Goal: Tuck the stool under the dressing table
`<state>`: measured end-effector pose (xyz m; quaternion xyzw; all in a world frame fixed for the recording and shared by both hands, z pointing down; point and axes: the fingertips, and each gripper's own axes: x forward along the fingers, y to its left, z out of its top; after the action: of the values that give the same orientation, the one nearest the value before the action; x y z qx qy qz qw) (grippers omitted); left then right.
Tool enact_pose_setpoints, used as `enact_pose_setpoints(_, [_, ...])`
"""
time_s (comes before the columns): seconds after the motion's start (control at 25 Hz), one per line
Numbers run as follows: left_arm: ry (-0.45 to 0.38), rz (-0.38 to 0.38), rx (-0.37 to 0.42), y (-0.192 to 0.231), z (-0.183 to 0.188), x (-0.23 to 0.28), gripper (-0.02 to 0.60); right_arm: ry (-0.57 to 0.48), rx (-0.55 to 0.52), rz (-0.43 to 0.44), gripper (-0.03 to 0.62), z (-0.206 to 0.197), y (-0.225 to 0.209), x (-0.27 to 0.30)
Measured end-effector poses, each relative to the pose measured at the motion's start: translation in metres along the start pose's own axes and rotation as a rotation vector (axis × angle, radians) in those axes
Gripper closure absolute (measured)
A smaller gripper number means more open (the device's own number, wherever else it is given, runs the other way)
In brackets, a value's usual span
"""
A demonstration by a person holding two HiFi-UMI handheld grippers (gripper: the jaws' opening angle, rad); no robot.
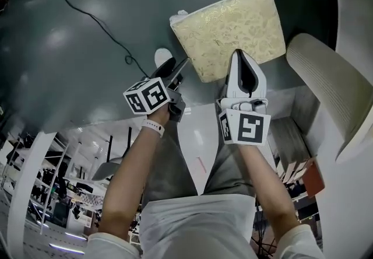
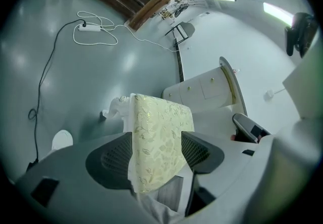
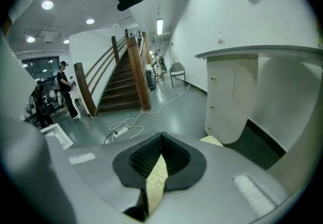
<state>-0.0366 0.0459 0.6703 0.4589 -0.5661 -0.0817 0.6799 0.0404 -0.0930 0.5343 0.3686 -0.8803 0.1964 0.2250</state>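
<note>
The stool has a cream floral cushion on white carved legs and stands on the grey floor in front of me. My left gripper is at the cushion's near left corner. Its jaws stand wide, and the cushion stands edge-on between the pads without being squeezed. My right gripper lies over the cushion's near edge with its pads together. Only a cream sliver of the cushion shows below the shut pads. The white dressing table with drawers stands just beyond the stool.
A white power strip with looped cable lies on the floor to the left, and a white disc sits near the left gripper. A curved cream panel is close on the right. A wooden staircase and a person are far behind.
</note>
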Motion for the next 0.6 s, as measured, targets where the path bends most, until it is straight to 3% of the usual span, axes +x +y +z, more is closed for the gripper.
enact_pose_setpoints(0.32, [0.046,-0.002,0.013,0.025,0.005,0.021,0.252,-0.017,0.056,-0.146,0.583,-0.031,-0.006,0.01])
enact_pose_setpoints(0.6, [0.162,-0.087,0.041,0.039,-0.009,0.039,0.232,-0.005,0.09,-0.205,0.583,-0.059,0.008,0.012])
